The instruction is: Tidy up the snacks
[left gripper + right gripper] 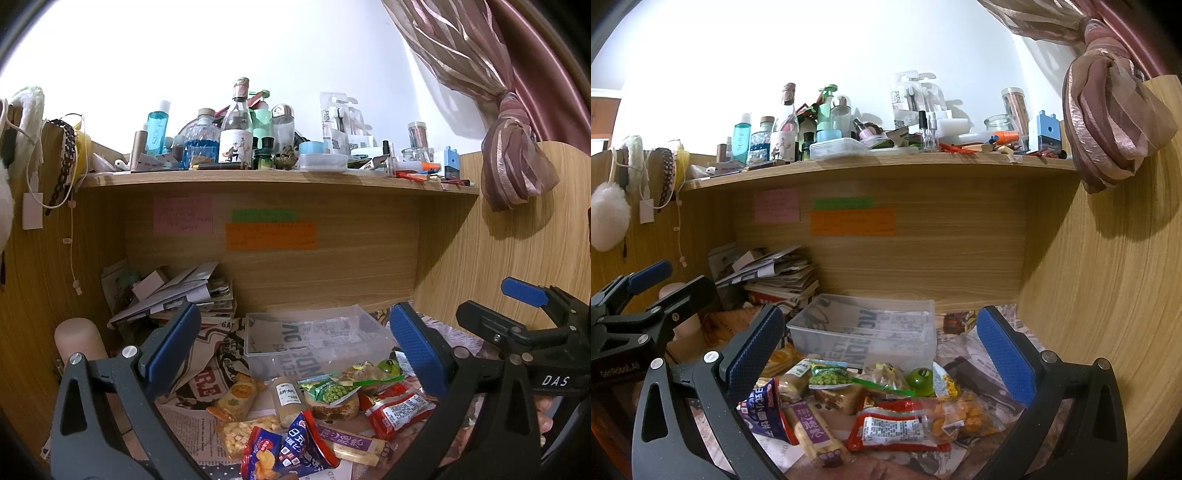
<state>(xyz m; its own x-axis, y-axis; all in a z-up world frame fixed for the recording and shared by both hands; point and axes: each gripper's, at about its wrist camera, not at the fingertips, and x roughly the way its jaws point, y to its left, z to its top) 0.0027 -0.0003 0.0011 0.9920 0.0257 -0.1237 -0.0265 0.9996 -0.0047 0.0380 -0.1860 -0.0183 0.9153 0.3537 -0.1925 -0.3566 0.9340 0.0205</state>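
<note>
A pile of snack packets lies on newspaper in front of a clear plastic box (258,354) (812,332), which holds no snacks. In the pile are a green pea packet (328,391) (829,376), a red packet (400,410) (890,430), a blue packet (299,443) (762,406), a purple-label bar (351,443) (812,432) and a green round candy (919,380). My left gripper (295,347) is open and empty above the pile. My right gripper (882,354) is open and empty above the pile; it also shows in the left wrist view (495,302).
A wooden shelf (280,179) (879,162) crowded with bottles and jars runs overhead. A stack of papers and books (177,295) (775,277) sits at the back left. A pink cylinder (77,339) stands at the left. A wooden side panel (1108,295) closes the right.
</note>
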